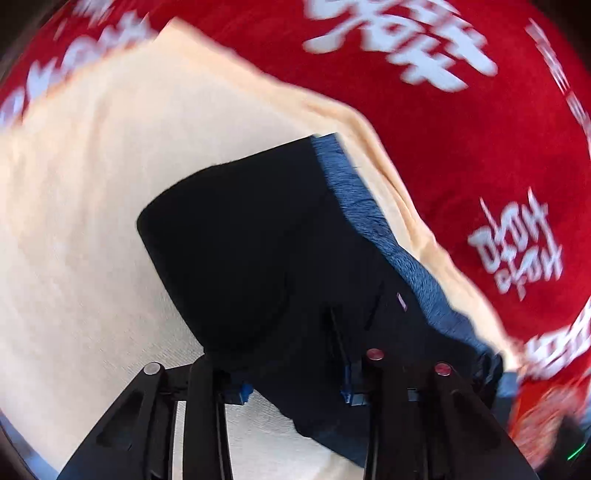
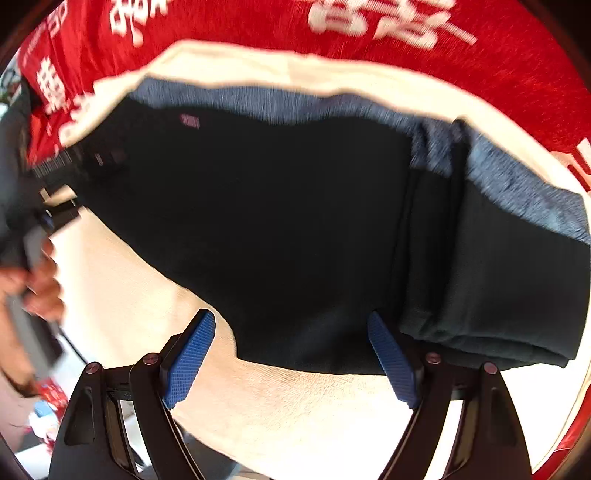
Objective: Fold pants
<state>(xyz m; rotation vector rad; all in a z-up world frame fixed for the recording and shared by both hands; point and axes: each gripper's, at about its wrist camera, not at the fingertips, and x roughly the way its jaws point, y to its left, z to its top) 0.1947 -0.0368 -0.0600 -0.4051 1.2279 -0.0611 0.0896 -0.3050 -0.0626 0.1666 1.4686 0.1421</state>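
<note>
The left gripper points forward and down at the dark pants, its black fingers wide apart with the cloth lying over and between them. Only small bits of blue pad peek out from under the fabric, so whether the jaws pinch anything cannot be told. From here the pants run up and away as a folded dark slab with a blue fleecy lining along its right edge. They lie on a cream cloth, which in turn sits on a red cloth with white lettering.

The right gripper is angled down toward the near edge of the pants, jaws spread wide. Both blue pads are bare. The right pad touches or sits just beside the folded edge; the left one hangs over the cream cloth. The pants stretch across this view, with a thicker folded stack at the right and the lining showing along the far edge. At far left, blurred, a hand grips a grey handle. The red cloth rings the scene.
</note>
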